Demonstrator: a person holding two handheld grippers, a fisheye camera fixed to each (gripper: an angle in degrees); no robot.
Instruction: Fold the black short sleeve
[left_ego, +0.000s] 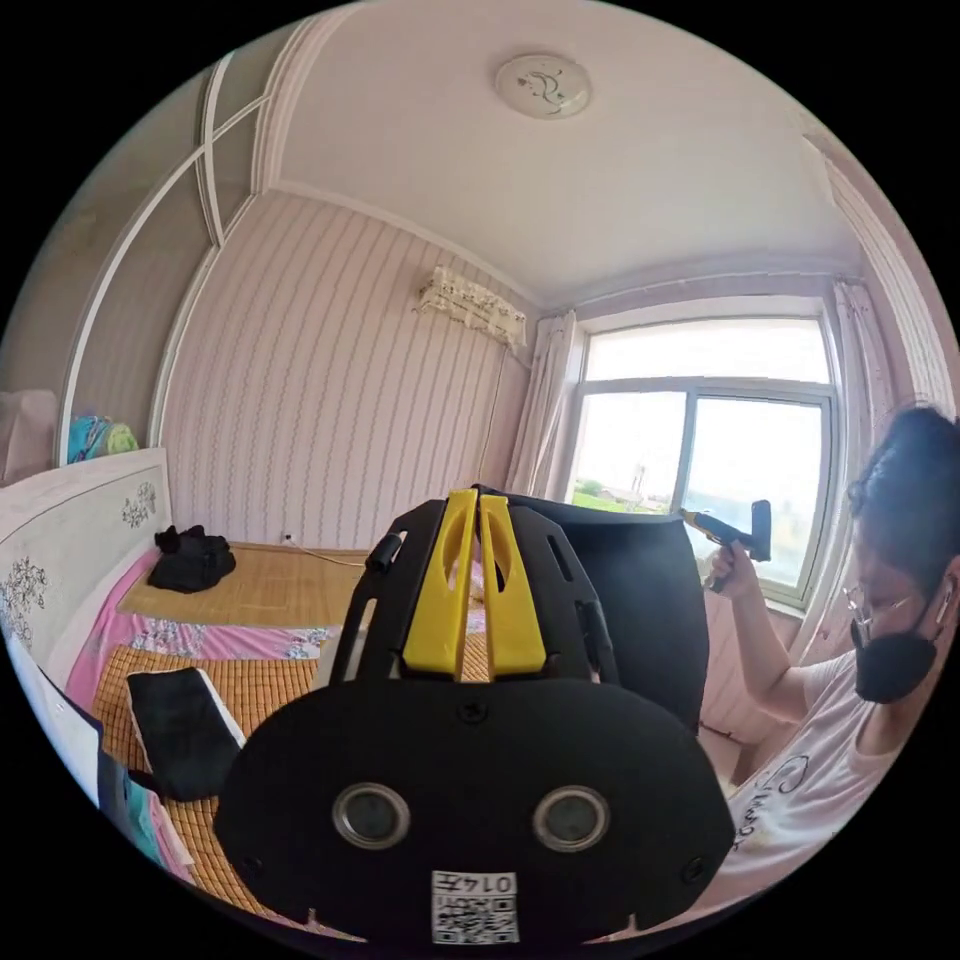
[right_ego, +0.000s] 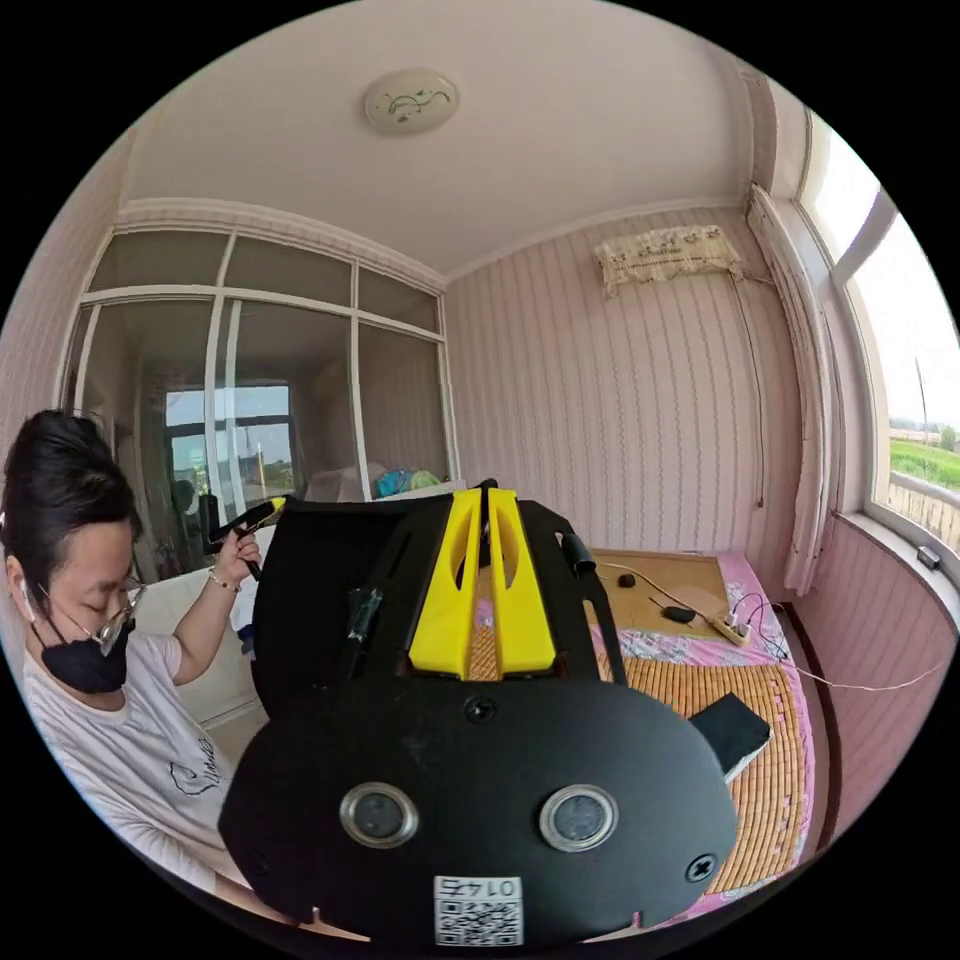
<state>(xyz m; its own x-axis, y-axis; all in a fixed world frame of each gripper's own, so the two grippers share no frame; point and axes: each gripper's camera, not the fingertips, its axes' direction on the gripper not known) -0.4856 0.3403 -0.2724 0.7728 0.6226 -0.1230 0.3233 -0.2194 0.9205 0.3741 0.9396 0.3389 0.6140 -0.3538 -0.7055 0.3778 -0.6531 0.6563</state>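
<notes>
- Two grippers are held up at chest height, well above the bed (left_ego: 250, 590), and open air is seen around both.
- The left gripper (left_ego: 478, 497) is seen with its yellow jaws closed together at the tips on the top edge of the black short sleeve (left_ego: 640, 600).
- The right gripper (right_ego: 487, 492) is likewise closed, with a dark strip of the garment's edge pinched between its jaw tips.
- The black short sleeve is stretched in the air between the two grippers, hanging as a flat, plain black panel with its top edge taut; no print can be made out.
- In the left gripper view, the right gripper is seen in the person's hand (left_ego: 735, 580) before the window (left_ego: 700, 440), at the garment's far corner.
- In the right gripper view, the left gripper is seen in the other hand (right_ego: 235, 560), at the opposite corner.
- A woven mat (right_ego: 740, 720) is seen covering the bed; a folded black item (left_ego: 180, 725) lies on it near the foot, and a crumpled black pile (left_ego: 190, 560) lies by the headboard.
- A power strip and cords (right_ego: 735, 625) are noted on the far part of the bed.
- The garment's lower hem is hidden behind each gripper body, so its sleeves and full length cannot be told.
</notes>
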